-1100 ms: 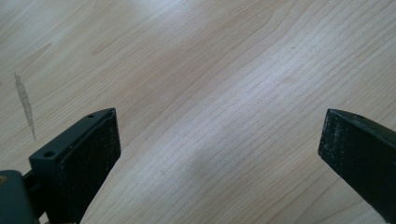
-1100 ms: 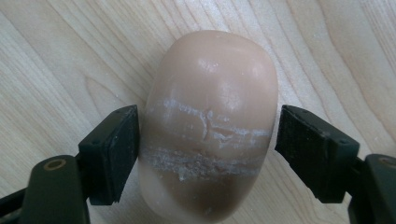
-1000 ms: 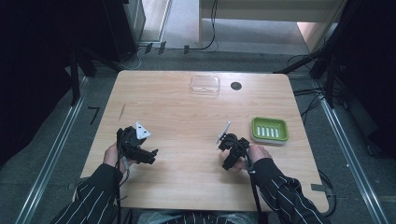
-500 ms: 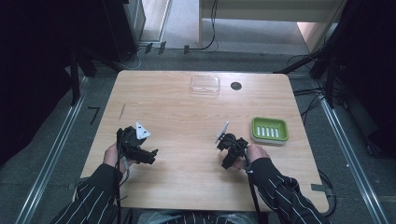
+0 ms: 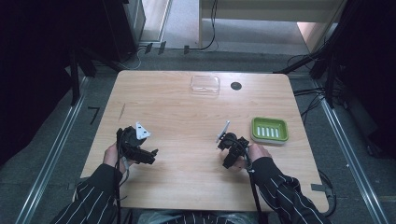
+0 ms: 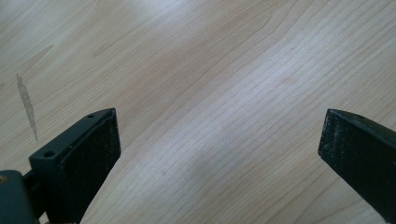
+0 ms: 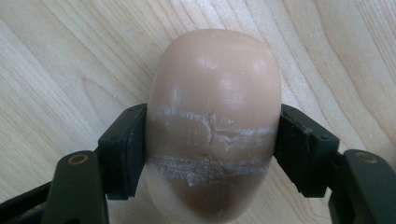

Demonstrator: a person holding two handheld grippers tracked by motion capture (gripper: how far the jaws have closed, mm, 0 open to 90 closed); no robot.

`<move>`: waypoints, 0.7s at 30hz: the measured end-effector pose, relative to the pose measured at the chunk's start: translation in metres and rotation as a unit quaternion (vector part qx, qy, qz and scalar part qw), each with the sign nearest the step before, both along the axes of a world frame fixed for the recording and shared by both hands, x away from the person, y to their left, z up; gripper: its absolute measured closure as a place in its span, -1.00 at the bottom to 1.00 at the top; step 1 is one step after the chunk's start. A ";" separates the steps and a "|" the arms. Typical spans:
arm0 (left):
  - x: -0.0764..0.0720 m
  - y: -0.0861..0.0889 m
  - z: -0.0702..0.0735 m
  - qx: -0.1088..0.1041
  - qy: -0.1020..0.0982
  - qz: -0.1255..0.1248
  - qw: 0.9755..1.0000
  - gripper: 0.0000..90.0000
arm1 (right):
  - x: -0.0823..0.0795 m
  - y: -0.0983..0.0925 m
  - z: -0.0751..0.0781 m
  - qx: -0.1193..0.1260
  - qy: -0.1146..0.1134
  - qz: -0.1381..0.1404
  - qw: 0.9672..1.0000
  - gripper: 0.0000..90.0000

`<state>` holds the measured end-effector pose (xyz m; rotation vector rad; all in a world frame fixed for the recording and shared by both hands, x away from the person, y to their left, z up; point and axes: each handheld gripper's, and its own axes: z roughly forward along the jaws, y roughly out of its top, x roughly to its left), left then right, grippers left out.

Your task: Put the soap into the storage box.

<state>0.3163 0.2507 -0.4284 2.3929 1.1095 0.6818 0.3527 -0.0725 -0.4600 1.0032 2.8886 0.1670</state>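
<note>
Pale pink soap [image 7: 214,126] is lying on the wooden table [image 5: 187,112], and the right gripper [image 7: 212,140] has just been closing its jaws, now pinching the bar across its scuffed middle, likely for a lift to the green soap dish [image 5: 269,130] at two o'clock. The left gripper [image 6: 219,149] is hovering at nine o'clock, jaws spread over bare wood.

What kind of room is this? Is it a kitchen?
Probably not a kitchen: it looks like a lab or workshop. A bare light wooden table stands on grey floor, black cables trail behind it, and dark metal stands surround it.
</note>
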 end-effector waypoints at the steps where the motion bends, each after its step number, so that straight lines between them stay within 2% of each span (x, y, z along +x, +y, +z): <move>1: 0.000 0.000 0.000 0.000 0.000 0.000 1.000 -1.00 | 0.000 0.000 0.000 0.001 0.000 -0.001 1.000 -0.28; 10: 0.000 0.000 0.000 0.001 0.000 -0.001 1.000 -1.00 | -0.001 -0.003 0.003 -0.002 -0.002 0.014 1.000 -0.28; 21: 0.000 0.001 0.000 0.000 0.001 -0.001 1.000 -1.00 | 0.001 -0.015 0.006 -0.008 -0.005 0.003 1.000 -0.28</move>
